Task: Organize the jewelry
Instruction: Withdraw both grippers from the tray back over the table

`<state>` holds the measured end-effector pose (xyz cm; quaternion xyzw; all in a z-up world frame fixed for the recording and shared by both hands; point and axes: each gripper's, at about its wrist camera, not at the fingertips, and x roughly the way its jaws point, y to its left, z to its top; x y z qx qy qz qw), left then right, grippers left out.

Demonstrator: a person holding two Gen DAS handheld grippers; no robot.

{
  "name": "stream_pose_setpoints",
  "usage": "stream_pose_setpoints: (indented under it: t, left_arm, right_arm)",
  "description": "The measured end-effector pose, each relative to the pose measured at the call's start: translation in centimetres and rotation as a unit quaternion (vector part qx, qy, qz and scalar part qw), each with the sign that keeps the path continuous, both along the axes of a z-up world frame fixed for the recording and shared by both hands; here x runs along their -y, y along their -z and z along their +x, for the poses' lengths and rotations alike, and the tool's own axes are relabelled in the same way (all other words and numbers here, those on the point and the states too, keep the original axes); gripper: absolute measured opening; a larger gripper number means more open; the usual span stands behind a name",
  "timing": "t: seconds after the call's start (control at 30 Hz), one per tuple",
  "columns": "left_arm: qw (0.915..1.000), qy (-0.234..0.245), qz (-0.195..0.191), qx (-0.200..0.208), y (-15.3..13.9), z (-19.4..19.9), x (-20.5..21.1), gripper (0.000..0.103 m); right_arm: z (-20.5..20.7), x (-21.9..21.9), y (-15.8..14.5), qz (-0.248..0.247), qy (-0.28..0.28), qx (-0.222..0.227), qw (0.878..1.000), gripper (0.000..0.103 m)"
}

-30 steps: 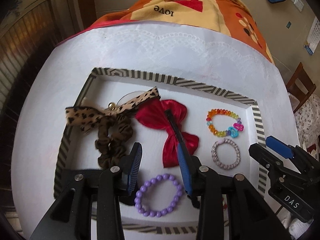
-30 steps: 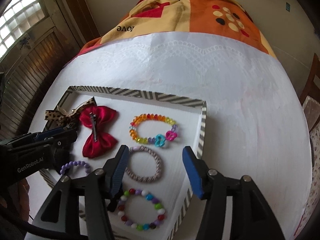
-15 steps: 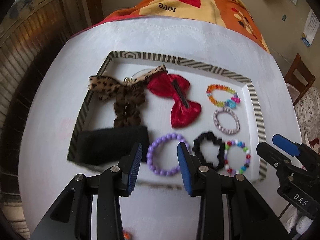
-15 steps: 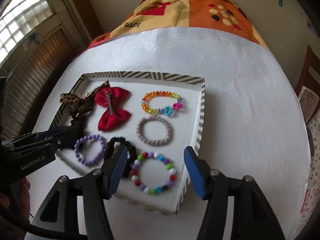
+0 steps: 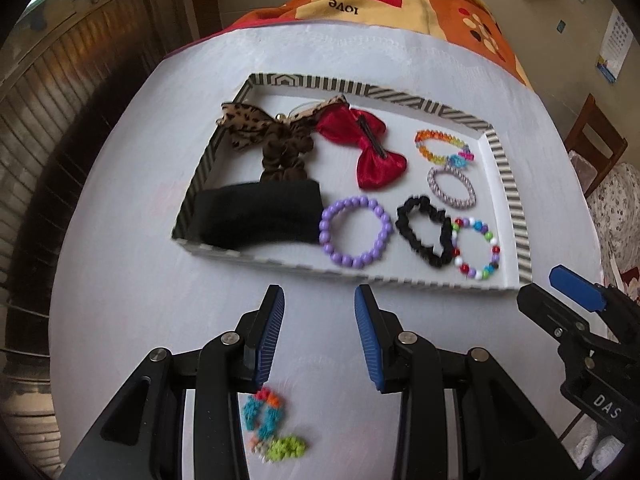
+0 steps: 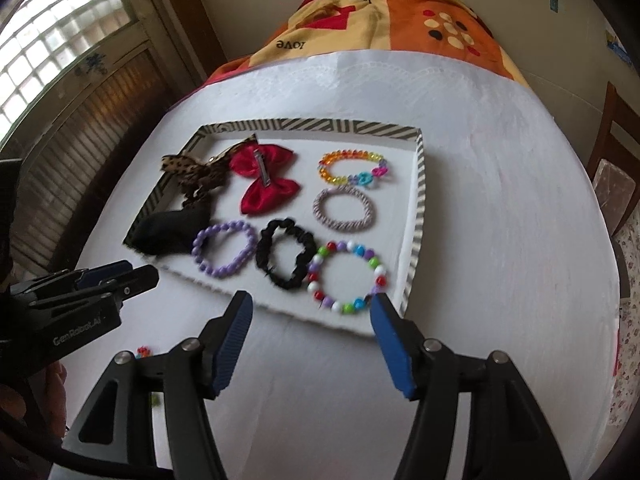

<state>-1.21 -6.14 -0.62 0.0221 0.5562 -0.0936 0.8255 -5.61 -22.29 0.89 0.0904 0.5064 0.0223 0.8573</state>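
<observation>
Both our grippers have drawn back from the tray [image 5: 507, 184] since a second ago, and its near edge now lies ahead of the fingers. Our left gripper [image 5: 319, 300] hovers over the bare white tabletop [image 5: 120, 280], jaws spread and holding nothing; just under it a small clump of colored beads [image 5: 268, 420] lies outside the tray. Our right gripper [image 6: 311, 304] hangs at the tray's near right corner, jaws wide apart and empty. Inside the tray we see a red bow [image 5: 360, 148], a purple bead bracelet [image 5: 354, 232], a black scrunchie [image 5: 426, 232] and a multicolor bead bracelet [image 6: 347, 276].
</observation>
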Motion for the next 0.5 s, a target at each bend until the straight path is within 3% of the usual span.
stream_pose_setpoints:
  t: [0.5]
  left_arm:
    - [0.9995,0.027,0.011,0.009,-0.3,-4.5,-1.3,0.028]
  right_arm:
    - [-5.7,-2.1,-0.4,-0.013,-0.012,-0.005,1.0,0.066]
